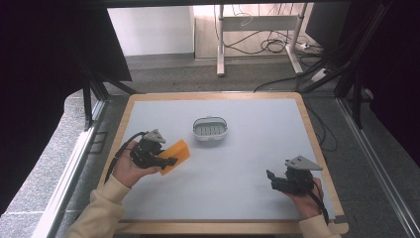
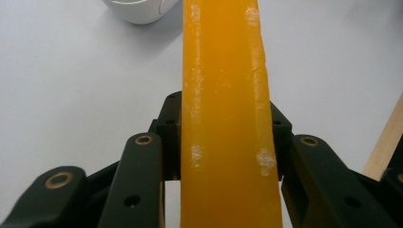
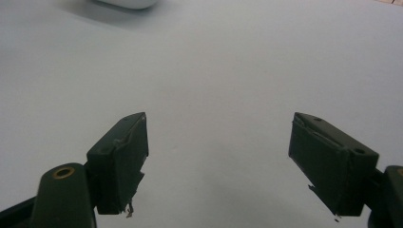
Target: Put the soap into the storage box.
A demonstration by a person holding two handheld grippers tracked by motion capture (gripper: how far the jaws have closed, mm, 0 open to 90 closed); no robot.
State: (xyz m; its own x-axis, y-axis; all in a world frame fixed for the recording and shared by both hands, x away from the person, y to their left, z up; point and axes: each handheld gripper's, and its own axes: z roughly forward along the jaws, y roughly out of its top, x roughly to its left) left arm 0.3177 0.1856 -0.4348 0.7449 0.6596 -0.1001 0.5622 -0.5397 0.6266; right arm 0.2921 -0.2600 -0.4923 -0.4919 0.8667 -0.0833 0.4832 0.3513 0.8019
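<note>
We see the left gripper clenched on a translucent orange rectangular soap bar, its black jaws pressed against both broad faces; in the left gripper view the orange bar stands on edge between them, running up toward twelve o'clock. From that bar, a small white oval plastic soap dish with a slotted green-grey inner tray sits on the table toward one o'clock, near but apart. The right gripper, at about four o'clock on the pale grey wood-edged table, is released, jaws spread wide over bare surface, gripping nothing.
</note>
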